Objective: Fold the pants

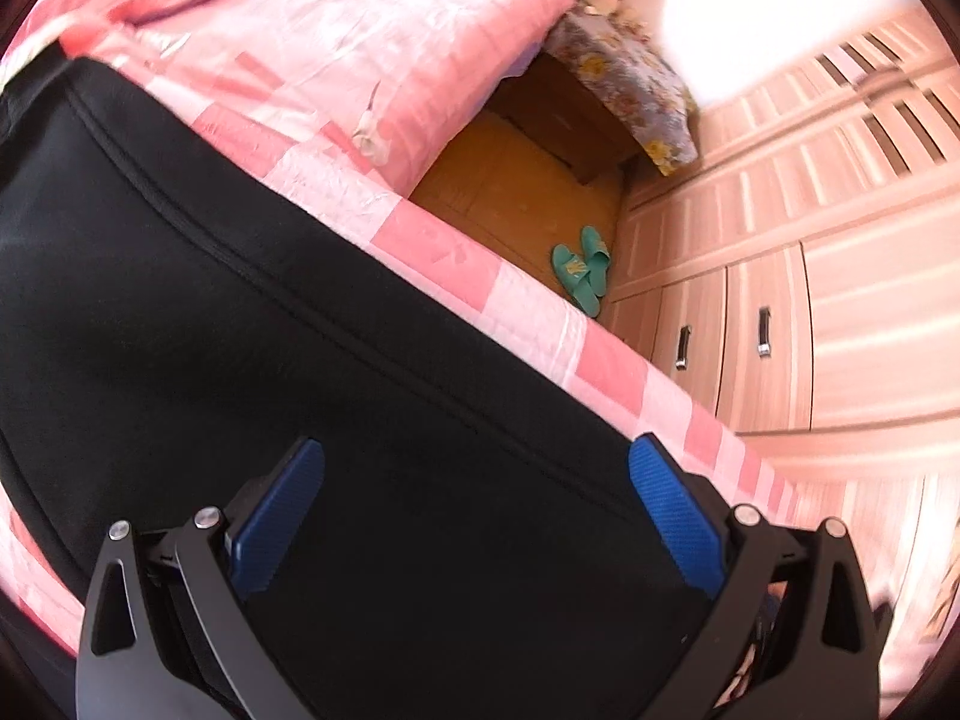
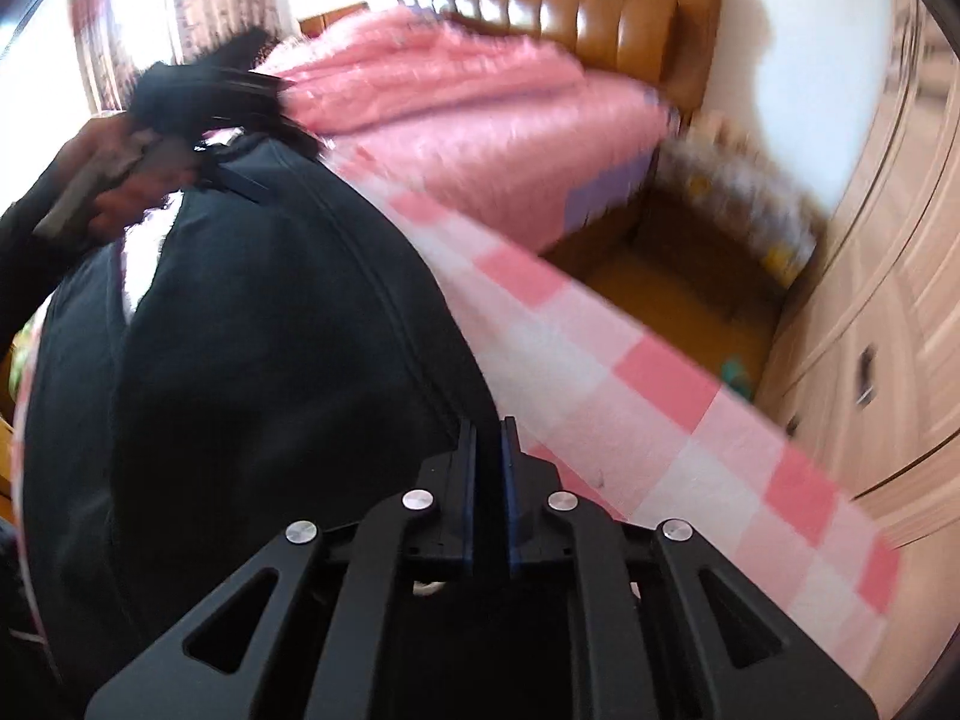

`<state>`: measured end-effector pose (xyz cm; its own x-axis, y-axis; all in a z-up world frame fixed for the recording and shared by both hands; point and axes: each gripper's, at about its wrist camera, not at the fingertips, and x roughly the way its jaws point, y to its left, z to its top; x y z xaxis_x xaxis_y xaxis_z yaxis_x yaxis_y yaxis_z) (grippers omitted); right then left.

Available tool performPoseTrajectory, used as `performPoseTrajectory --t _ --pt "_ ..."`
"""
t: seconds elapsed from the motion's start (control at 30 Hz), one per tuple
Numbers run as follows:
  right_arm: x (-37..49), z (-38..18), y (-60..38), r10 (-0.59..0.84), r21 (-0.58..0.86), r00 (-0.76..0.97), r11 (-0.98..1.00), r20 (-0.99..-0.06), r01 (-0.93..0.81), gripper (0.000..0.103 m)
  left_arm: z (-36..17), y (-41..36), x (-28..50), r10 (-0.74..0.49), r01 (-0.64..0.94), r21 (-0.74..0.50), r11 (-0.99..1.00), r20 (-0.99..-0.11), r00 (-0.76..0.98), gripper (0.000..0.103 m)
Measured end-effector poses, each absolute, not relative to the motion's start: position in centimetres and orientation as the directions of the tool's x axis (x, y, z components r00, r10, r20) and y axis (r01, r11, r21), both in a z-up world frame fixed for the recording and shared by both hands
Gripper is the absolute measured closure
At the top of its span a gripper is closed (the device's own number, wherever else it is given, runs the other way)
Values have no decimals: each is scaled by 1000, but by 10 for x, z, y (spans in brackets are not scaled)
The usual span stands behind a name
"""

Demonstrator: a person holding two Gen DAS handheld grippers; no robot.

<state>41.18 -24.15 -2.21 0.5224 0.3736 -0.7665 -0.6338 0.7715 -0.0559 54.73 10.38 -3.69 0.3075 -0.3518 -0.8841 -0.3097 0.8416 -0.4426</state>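
Left wrist view showed the black pants (image 1: 252, 324) spread across the lower left of the frame on a pink checked bedsheet (image 1: 540, 312). Their long edge ran diagonally from upper left to lower right, with a strip of bare sheet between it and the bed's side. Beyond that side lay wooden floor (image 1: 510, 180) with a pair of green slippers (image 1: 585, 270), then a wall of pale drawers (image 1: 750, 336) at the right. A pink quilt (image 1: 336, 24) was bunched at the top.

Over the cloth the left gripper (image 1: 477, 462) pointed steeply down, its blue pads (image 1: 672, 510) wide apart with only the fabric below them.

From the right wrist view the pants (image 2: 252, 324) filled the left half, and a hand (image 2: 114, 180) at the upper left gripped the other tool at their far end. At the bottom centre, beside the pants' edge, the right gripper (image 2: 489, 438) had its fingers drawn together; whether any cloth was pinched there could not be told.
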Motion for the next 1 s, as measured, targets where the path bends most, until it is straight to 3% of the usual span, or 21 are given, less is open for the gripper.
performPoseTrajectory --t 0.2,0.23,0.27,0.3,0.33,0.4,0.5,0.57,0.67,0.7,0.73,0.83,1.0 --pt "329 3 -210 346 -210 642 749 -684 -628 95 -44 98 557 -294 -371 -373 850 -922 252 2" --pt "317 7 -206 357 -212 649 748 -672 -630 103 -45 97 557 -280 -379 -357 854 -929 243 4" --pt "302 12 -201 372 -217 661 743 -652 -633 103 -48 99 556 -258 -394 -333 857 -938 233 10" --pt "288 18 -196 381 -223 676 745 -631 -628 103 -50 101 553 -244 -405 -322 856 -941 233 26" --pt "279 22 -194 384 -227 685 748 -619 -624 103 -45 106 545 -231 -407 -329 852 -934 271 60" --pt "262 29 -199 361 -256 717 762 -596 -596 103 -41 113 532 -349 -376 -453 808 -883 314 95" --pt "265 21 -208 325 -203 671 787 -666 -583 101 -22 120 504 -360 -342 -487 803 -855 373 96" --pt "278 14 -225 327 -98 617 828 -716 -552 93 -16 122 493 -357 -328 -489 808 -850 388 97" --pt "291 8 -251 295 -42 602 876 -742 -481 58 -9 126 469 -369 -310 -519 796 -824 430 97" --pt "292 10 -258 293 -53 614 876 -733 -480 20 -2 127 455 -371 -289 -531 797 -807 460 97" --pt "293 14 -260 280 -81 638 876 -718 -476 4 5 126 440 -374 -266 -542 797 -789 487 97" --pt "291 21 -261 277 -164 681 846 -678 -508 4 21 127 404 -409 -212 -588 781 -737 538 97" --pt "342 12 -252 175 -293 664 796 -727 -530 4 39 128 360 -377 -156 -567 809 -704 601 103"
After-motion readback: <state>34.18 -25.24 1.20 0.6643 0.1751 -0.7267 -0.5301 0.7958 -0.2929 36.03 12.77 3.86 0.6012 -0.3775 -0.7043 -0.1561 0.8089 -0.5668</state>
